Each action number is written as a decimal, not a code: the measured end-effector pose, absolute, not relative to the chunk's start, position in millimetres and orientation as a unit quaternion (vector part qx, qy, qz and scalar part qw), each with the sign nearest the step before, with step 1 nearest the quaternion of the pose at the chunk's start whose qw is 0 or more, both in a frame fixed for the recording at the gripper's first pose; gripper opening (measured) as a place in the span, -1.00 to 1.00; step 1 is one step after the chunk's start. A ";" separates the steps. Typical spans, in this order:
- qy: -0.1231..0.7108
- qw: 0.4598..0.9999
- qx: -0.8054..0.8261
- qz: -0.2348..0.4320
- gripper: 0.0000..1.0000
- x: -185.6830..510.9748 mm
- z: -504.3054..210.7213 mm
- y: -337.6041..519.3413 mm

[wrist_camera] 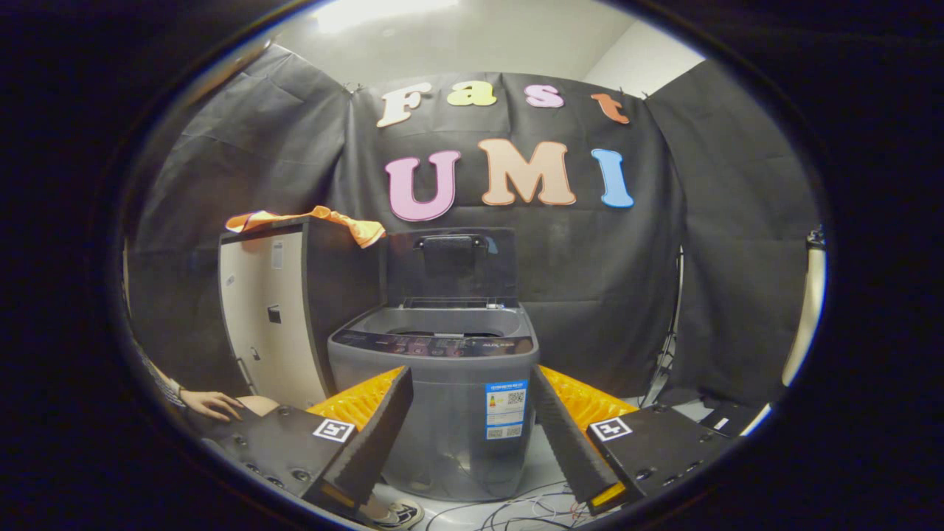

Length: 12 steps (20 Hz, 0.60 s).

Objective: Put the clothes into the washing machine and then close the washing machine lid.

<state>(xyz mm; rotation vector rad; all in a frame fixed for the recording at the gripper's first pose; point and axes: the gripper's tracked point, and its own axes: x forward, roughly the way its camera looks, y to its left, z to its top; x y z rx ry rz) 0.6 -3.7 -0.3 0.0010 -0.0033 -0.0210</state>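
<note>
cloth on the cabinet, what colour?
Orange cloth, clearest in gripper view; fingers open.

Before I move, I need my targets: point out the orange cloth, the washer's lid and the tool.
orange cloth [346,221], gripper view, its draped fold
lid [451,262], gripper view, raised panel
tool [472,402], gripper view, open, between fingertips

Tall cabinet [273,317] against the black cloth wall [605,295], loose cables [531,512] and a shoe [398,514] on the floor.

gripper [472,402]: two wedge-shaped ribbed fingers spread apart, nothing between | black finger mounts, each with a square black-and-white marker and round screws | person's hand [212,403] near left, patterned cuff
</note>
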 end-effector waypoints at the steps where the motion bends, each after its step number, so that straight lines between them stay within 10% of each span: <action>1: -0.001 1.000 0.000 -0.012 0.99 0.2 -1.3 -4.1; 12: -0.020 1.000 -0.010 -0.013 0.99 28.5 59.4 22.3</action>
